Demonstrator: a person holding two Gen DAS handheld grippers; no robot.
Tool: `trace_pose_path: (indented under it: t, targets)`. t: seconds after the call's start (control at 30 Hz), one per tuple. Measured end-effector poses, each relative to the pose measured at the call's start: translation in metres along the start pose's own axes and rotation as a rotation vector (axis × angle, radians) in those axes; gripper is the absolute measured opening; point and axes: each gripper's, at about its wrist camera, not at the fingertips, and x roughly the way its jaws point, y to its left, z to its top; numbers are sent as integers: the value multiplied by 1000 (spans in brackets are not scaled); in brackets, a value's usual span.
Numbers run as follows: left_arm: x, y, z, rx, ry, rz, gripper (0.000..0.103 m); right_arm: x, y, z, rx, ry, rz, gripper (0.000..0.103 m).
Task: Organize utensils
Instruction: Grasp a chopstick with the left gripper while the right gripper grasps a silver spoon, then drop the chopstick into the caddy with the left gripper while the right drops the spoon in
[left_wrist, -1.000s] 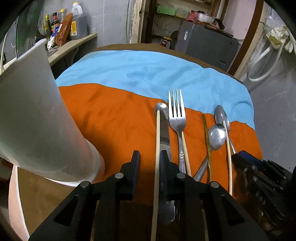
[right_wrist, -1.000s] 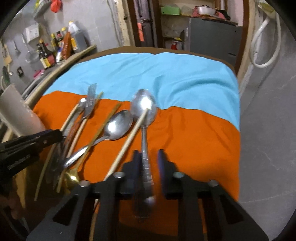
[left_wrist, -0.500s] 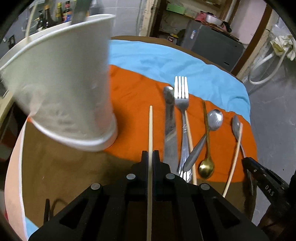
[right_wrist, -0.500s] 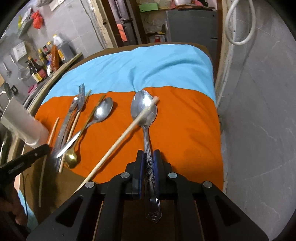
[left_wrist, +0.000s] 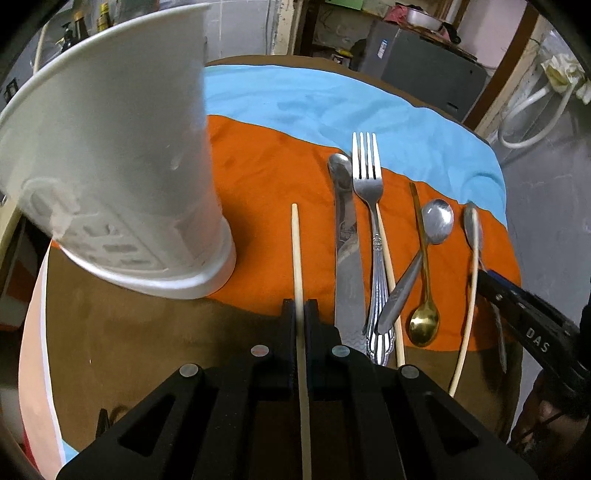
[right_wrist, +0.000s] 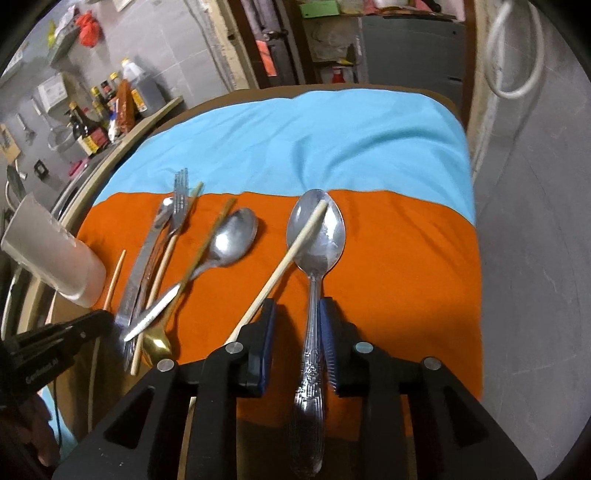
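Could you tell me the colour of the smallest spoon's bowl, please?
Gold bowl on the small spoon; clearest in the left wrist view.

The tall white plastic cup (left_wrist: 122, 177) stands upright at the left edge of the orange cloth (left_wrist: 266, 177).

A pale wooden chopstick (left_wrist: 297, 258) is clamped between closed jaws, pointing away over the cloth.

To its right, in a row:
- steel table knife (left_wrist: 347, 258)
- steel fork (left_wrist: 369, 206), tines pointing away, lying over a second wooden chopstick (left_wrist: 388, 266)
- small steel spoon (left_wrist: 436, 221), crossing a gold spoon (left_wrist: 424, 325)
- large ornate steel spoon (right_wrist: 317, 236), its handle between parted jaws, with a third wooden chopstick (right_wrist: 291, 254) resting across its bowl
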Motion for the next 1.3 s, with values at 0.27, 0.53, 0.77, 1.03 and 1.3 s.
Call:
trace_pose_path:
  t: [0.27, 0.53, 0.77, 1.03, 1.3]
  targets:
    - [-6, 8, -10, -37, 4, -59, 2, -3, 16, -9, -24, 61, 46, 6]
    - [-1, -1, -8, 54, 74, -60, 3, 4, 26, -3, -87, 115, 10, 8]
    - [-16, 5, -16, 19, -19, -154, 2, -11, 26, -19, -16, 3, 30, 4]
    - [-69, -1, -29, 49, -276, -244, 2, -61, 40, -42, 2, -253, 42, 4]
    - [-108, 8, -24, 46, -445, -272, 2, -99, 68, -36, -32, -465, 45, 4]
